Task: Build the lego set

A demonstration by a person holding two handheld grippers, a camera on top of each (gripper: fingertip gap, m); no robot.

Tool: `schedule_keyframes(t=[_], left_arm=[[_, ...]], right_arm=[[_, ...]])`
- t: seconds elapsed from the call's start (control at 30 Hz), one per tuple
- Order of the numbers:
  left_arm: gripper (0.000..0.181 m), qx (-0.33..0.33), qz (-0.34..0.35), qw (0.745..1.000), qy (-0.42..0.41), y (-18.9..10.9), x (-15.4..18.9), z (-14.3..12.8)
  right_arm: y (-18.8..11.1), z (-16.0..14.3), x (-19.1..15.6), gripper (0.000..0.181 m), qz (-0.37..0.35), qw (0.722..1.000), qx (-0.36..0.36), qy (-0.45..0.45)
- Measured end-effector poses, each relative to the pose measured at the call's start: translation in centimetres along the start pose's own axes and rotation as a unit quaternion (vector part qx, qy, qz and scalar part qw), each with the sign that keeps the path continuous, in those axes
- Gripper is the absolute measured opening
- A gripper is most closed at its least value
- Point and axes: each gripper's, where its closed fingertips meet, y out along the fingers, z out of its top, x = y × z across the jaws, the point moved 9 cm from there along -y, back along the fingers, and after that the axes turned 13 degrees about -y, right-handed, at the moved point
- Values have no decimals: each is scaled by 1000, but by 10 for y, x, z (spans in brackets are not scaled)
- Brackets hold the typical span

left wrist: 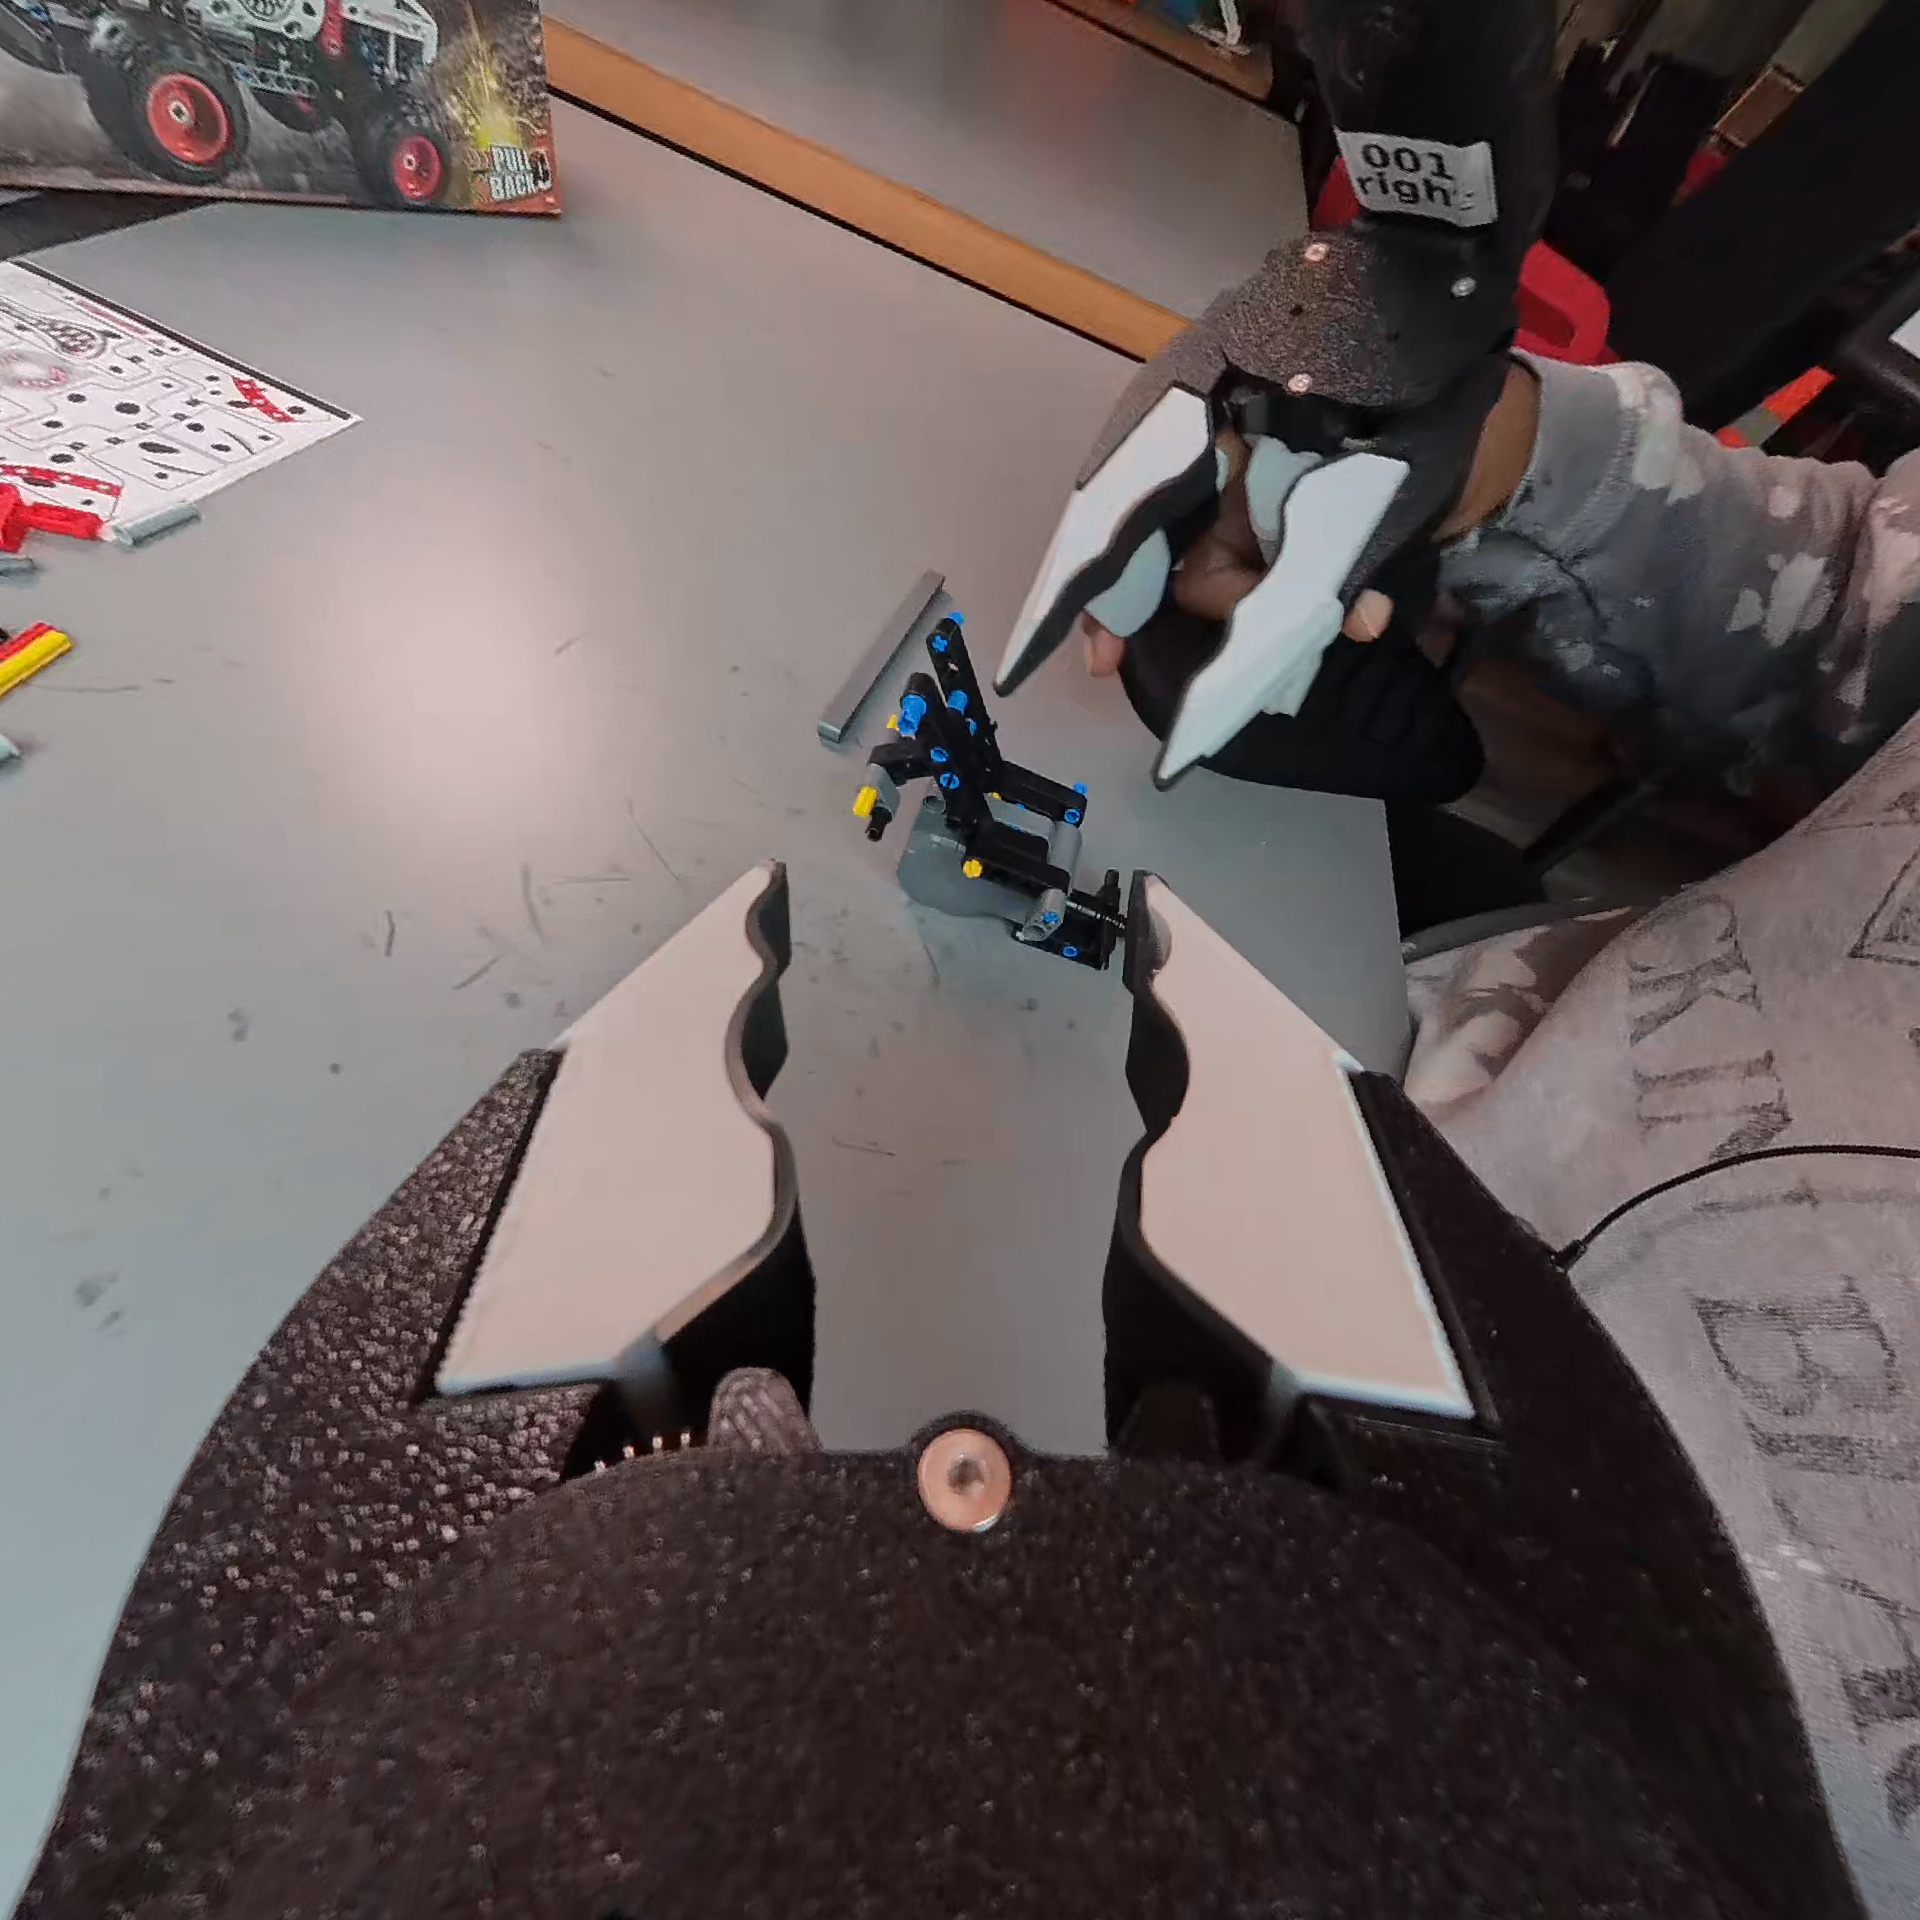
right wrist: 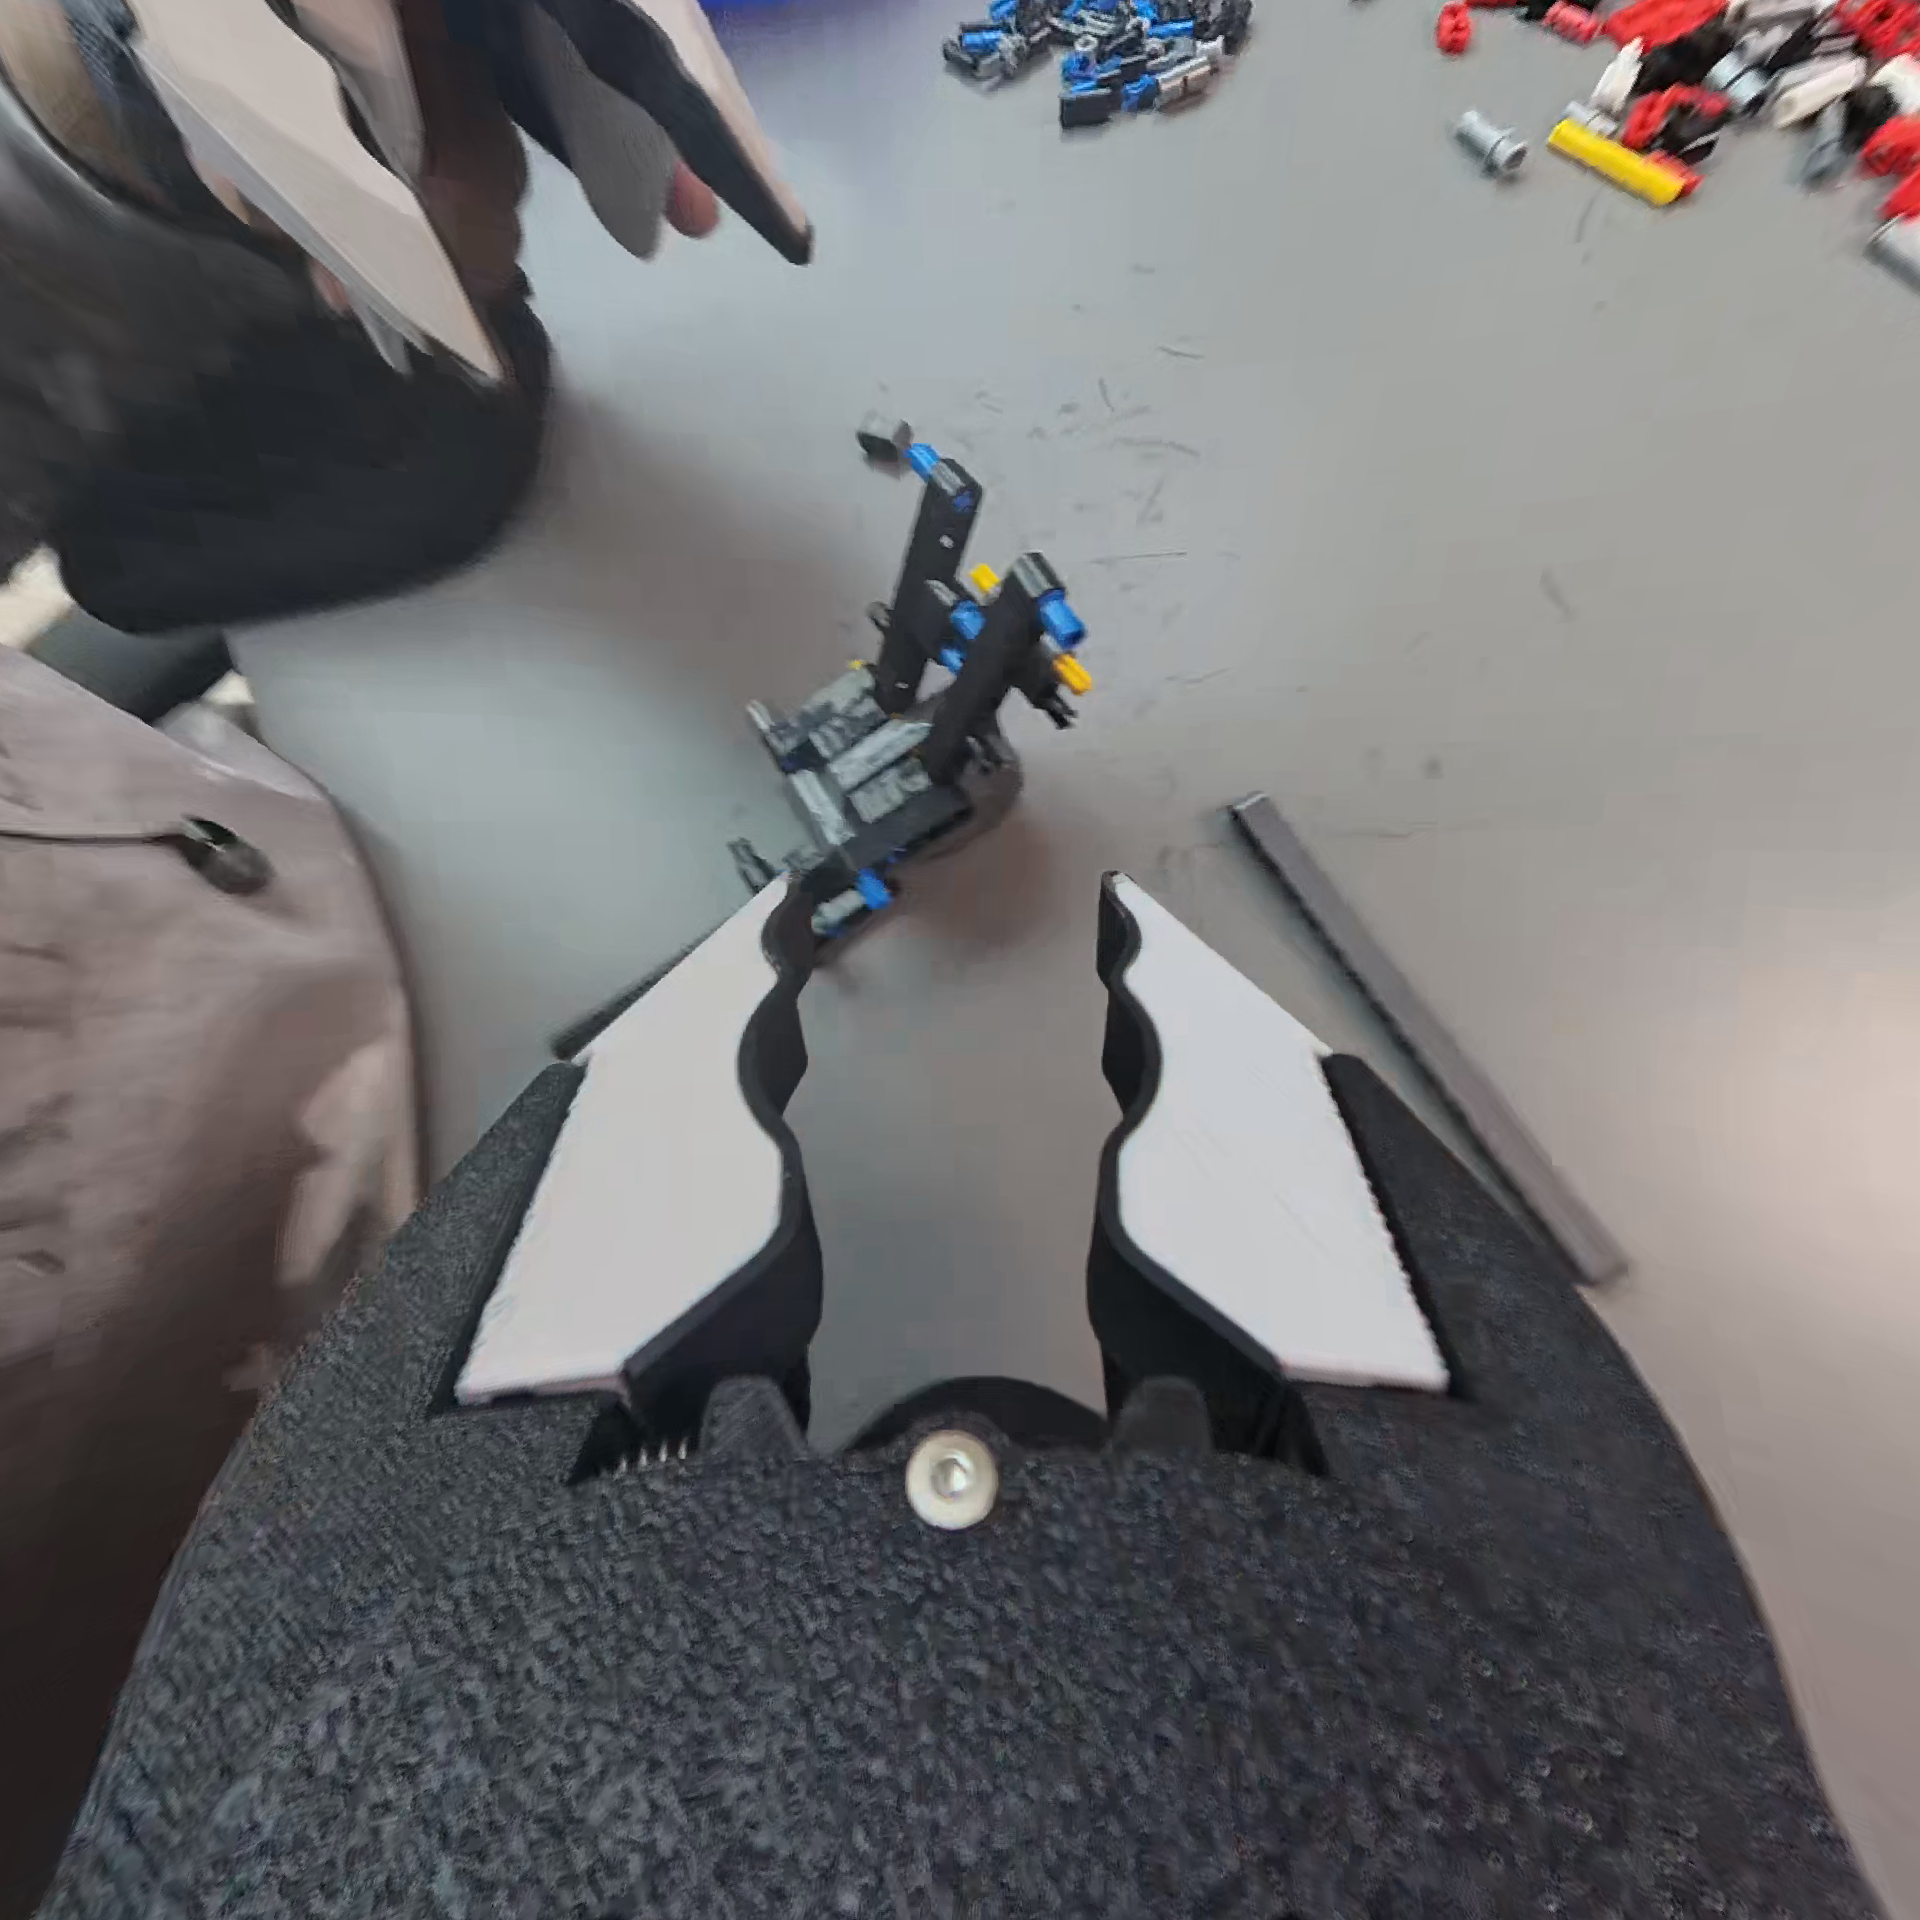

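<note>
A partly built lego assembly [left wrist: 977, 810], black beams with blue and yellow pins on a grey block, lies on the grey table [left wrist: 520, 727]. My left gripper [left wrist: 956, 883] is open and empty just in front of it, its right fingertip close to the assembly's black end. My right gripper [left wrist: 1081, 727] is open and empty, hovering beyond the assembly at its right. In the right wrist view the assembly [right wrist: 914, 707] sits just ahead of my open right gripper [right wrist: 945, 894], and the left gripper [right wrist: 644, 322] shows at the upper left.
A long grey beam [left wrist: 883, 660] lies beside the assembly; it also shows in the right wrist view [right wrist: 1423, 1039]. The set's box [left wrist: 281, 94], a sticker sheet [left wrist: 135, 405] and loose red and yellow pieces [left wrist: 31, 582] lie far left. Piles of blue and black pieces [right wrist: 1101, 52] and red pieces [right wrist: 1745, 94] lie farther off. The person's sleeve [left wrist: 1683, 582] is at right.
</note>
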Motion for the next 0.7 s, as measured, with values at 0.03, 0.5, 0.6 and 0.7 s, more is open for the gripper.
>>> schedule_keyframes(t=[0.03,0.5,0.6,0.7], left_arm=[[68,-5,1,1000,4,2,-3,1],[100,-202,-88,956,192,67,-30,-2],[89,-237,-102,946,195,78,-25,-6],[82,-235,-96,950,181,79,-22,-9]], right_arm=[[3,2,-11,60,6,999,7,37],[44,24,3,44,54,975,-28,-212],[46,27,10,54,76,977,-69,-187],[35,33,-1,57,56,978,-14,-200]])
